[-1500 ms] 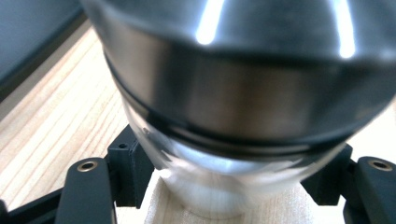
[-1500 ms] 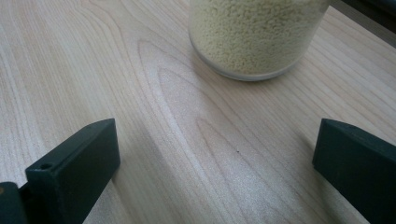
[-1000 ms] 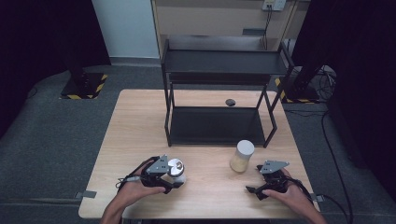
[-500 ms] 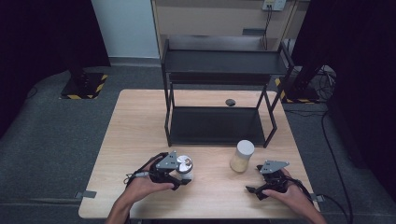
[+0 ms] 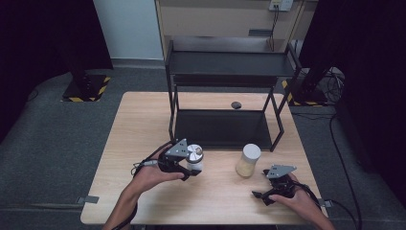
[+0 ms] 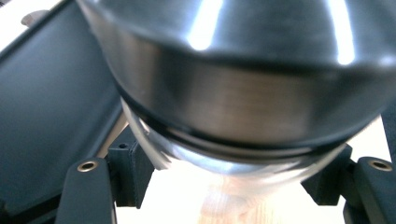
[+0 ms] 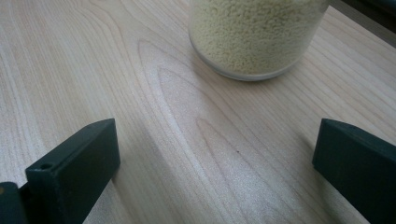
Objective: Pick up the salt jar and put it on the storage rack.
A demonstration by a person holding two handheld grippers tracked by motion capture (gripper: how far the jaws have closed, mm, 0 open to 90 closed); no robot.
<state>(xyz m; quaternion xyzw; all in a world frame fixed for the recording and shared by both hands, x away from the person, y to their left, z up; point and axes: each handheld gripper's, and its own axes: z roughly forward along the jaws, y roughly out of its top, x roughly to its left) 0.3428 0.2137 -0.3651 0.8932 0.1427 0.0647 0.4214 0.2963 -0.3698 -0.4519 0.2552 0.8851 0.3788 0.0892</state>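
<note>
Left tongs (image 5: pixel 194 165) clamp steel-lidded jar (image 5: pixel 194 155); left gripper view shows lid up close. Right tongs (image 7: pixel 215 172) spread wide before grain jar (image 7: pixel 254 32). No labels readable.

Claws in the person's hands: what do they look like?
Each claw, left and right, is black, with a grey three-cornered plate on top and a black cable trailing back. The jaws are blocky and matt black. The forearms are bare, no sleeves.

Black tongs (image 5: pixel 194 165), grey three-cornered plates, trailing black cables

jar (image 6: pixel 243 93) blurred, top cropped, grain jar (image 7: pixel 254 35) top cropped
</note>
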